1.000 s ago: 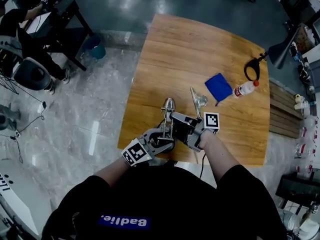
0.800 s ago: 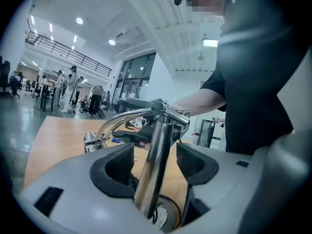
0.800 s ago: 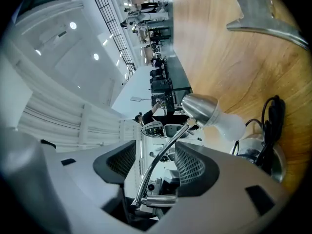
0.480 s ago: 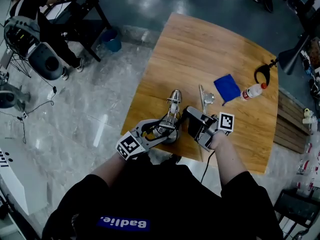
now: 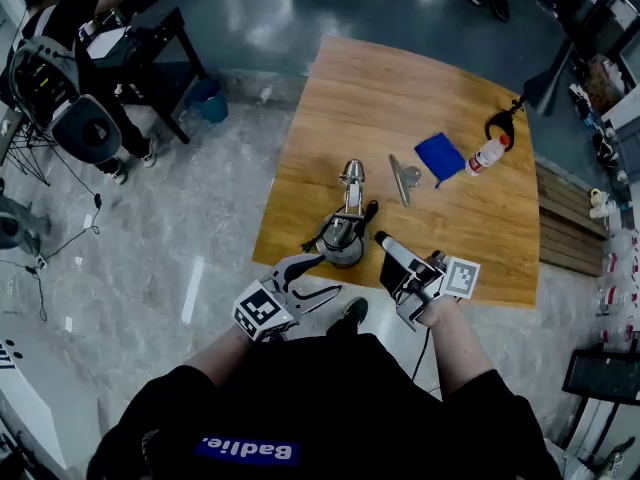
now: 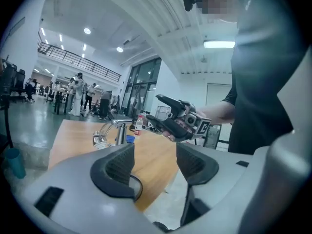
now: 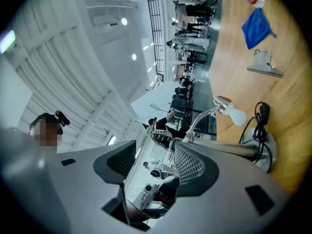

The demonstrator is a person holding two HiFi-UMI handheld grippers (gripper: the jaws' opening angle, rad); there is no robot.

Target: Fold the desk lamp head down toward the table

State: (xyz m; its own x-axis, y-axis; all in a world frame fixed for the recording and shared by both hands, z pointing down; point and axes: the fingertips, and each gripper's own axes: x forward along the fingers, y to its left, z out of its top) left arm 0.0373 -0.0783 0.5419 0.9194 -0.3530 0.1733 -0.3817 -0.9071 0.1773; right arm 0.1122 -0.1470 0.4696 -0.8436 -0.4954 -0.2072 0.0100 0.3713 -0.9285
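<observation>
A silver gooseneck desk lamp (image 5: 346, 218) stands near the front edge of the wooden table (image 5: 400, 88). A black cord is coiled at its round base (image 5: 340, 245), and its bare bulb (image 7: 237, 115) points down at the tabletop. My left gripper (image 5: 325, 275) hovers just short of the base, off the table's edge. Its jaws have just been opening and hold nothing (image 6: 155, 162). My right gripper (image 5: 388, 258) sits right of the base, also drawn back. Its jaws have likewise just been opening and are empty (image 7: 153, 167). Neither gripper touches the lamp.
Behind the lamp lie a metal clip (image 5: 403, 178), a blue cloth (image 5: 438, 155) and a small bottle (image 5: 487, 154). A black lamp (image 5: 545, 83) is clamped at the far right corner. On the floor at left are a blue bin (image 5: 210, 98) and a seated person (image 5: 70, 28).
Both grippers were closed around the lamp near its base; they have let go, opened wide and pulled back toward me off the table edge. The lamp stays in place.
</observation>
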